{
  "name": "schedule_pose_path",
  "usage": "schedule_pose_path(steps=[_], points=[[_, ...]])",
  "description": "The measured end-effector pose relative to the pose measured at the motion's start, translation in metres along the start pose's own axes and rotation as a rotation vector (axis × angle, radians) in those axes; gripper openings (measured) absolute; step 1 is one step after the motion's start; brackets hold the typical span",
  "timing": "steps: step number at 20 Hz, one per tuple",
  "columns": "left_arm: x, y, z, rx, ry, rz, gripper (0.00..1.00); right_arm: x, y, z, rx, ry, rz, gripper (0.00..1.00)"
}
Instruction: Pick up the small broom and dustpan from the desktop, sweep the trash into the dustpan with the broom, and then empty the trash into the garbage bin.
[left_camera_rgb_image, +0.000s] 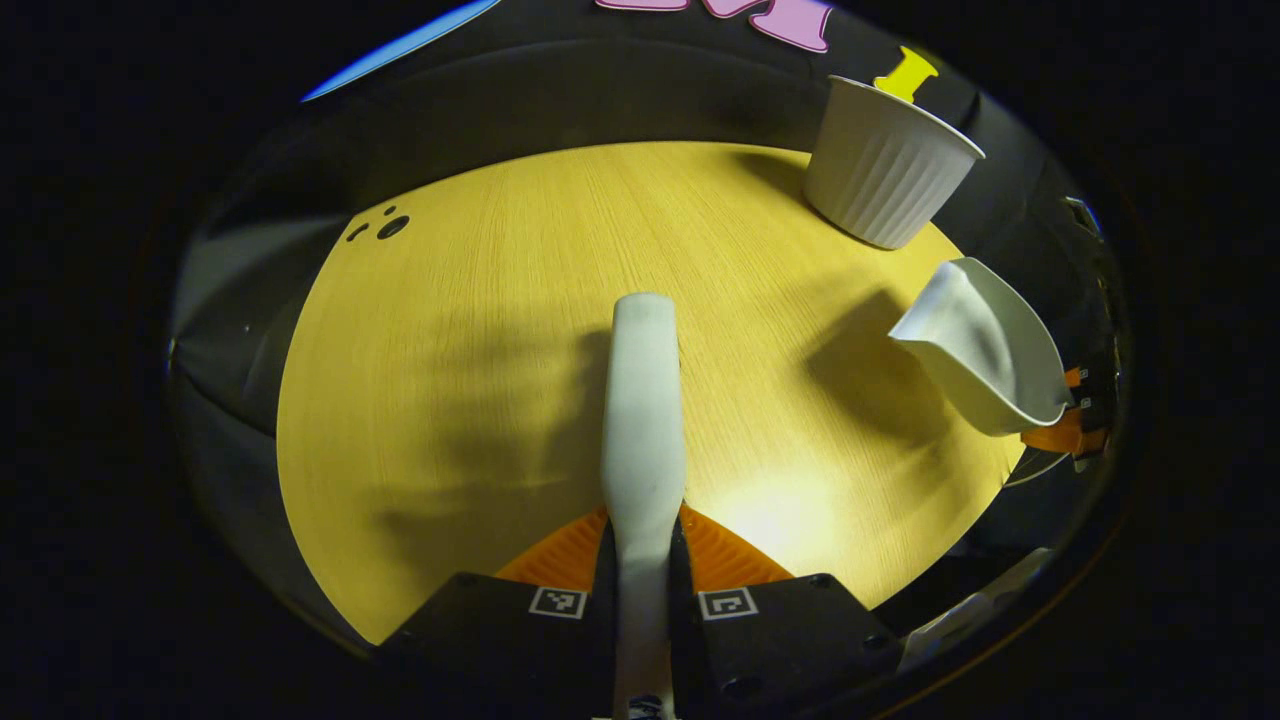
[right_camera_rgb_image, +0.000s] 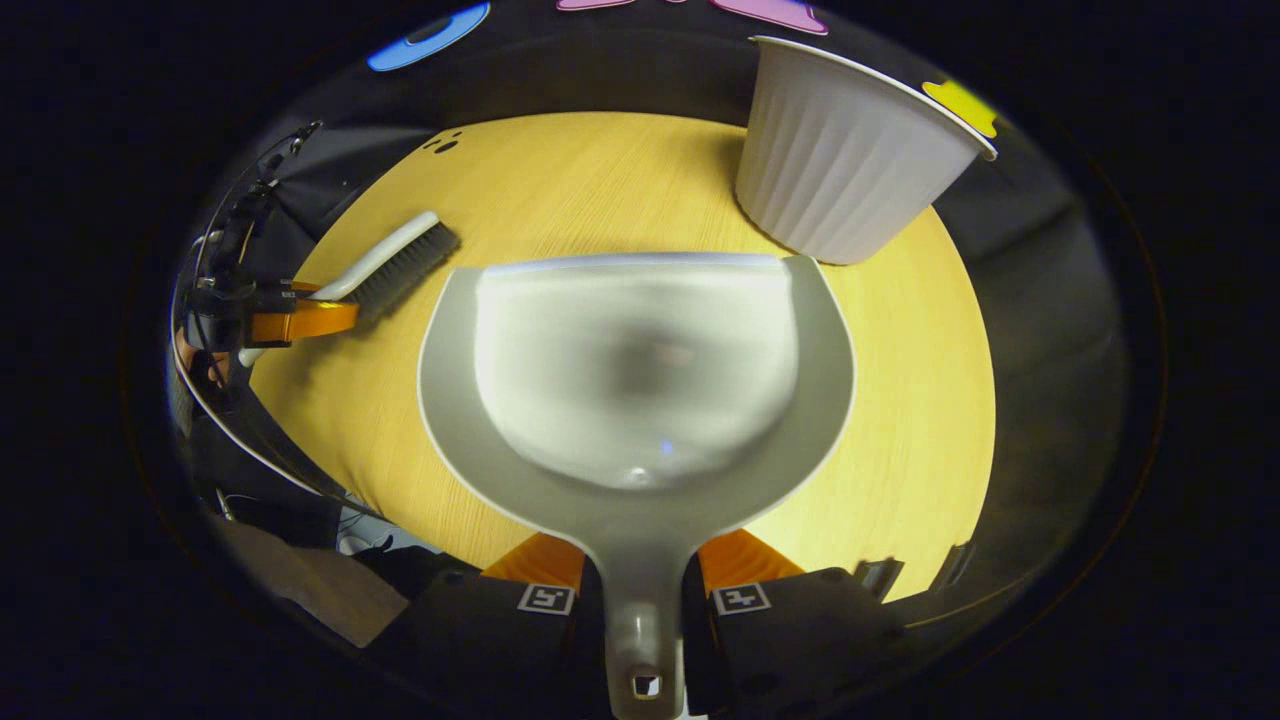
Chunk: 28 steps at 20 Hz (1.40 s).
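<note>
The white broom runs forward from between the fingers of my left gripper, which is shut on its handle, above the wooden table. In the right gripper view the broom shows dark bristles at the left, held by that left gripper. My right gripper is shut on the handle of the grey-white dustpan, held level over the table; its inside is blurred. The dustpan hangs at the right, tilted, with the right gripper behind it.
A white ribbed bin stands upright at the table's far right edge, just beyond the dustpan's lip, and the bin is far right of the broom. Small dark holes mark the far left of the tabletop. Dark floor surrounds the table.
</note>
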<state>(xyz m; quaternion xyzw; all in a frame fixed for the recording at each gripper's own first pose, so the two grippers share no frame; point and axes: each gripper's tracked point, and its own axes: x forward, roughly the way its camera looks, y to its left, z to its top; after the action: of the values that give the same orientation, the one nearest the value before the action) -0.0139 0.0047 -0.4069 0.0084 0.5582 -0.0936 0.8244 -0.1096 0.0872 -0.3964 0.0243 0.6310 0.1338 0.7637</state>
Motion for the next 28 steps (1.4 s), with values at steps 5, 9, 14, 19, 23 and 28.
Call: schedule_pose_path(steps=[5, 9, 14, 19, 23, 28], points=[[0.01, 0.005, 0.001, 0.01, -0.01, 0.031, 0.27, 0.03, 0.015, 0.008, 0.017, -0.006, -0.01, 0.36], [0.015, 0.007, 0.005, 0.026, -0.022, 0.062, 0.25, 0.048, 0.016, 0.006, 0.028, 0.004, -0.025, 0.33], [0.022, 0.009, 0.008, 0.022, -0.018, 0.063, 0.27, 0.058, 0.023, -0.005, 0.0, 0.044, -0.025, 0.37], [0.026, 0.011, 0.0, 0.012, 0.002, 0.062, 0.27, 0.06, 0.027, -0.005, 0.036, 0.032, -0.008, 0.39], [0.028, 0.011, -0.005, 0.016, 0.017, 0.059, 0.27, 0.057, 0.028, -0.005, 0.064, 0.032, 0.007, 0.41], [0.031, 0.009, -0.013, 0.004, 0.038, 0.041, 0.29, 0.04, 0.03, -0.005, 0.093, 0.044, 0.029, 0.45]])
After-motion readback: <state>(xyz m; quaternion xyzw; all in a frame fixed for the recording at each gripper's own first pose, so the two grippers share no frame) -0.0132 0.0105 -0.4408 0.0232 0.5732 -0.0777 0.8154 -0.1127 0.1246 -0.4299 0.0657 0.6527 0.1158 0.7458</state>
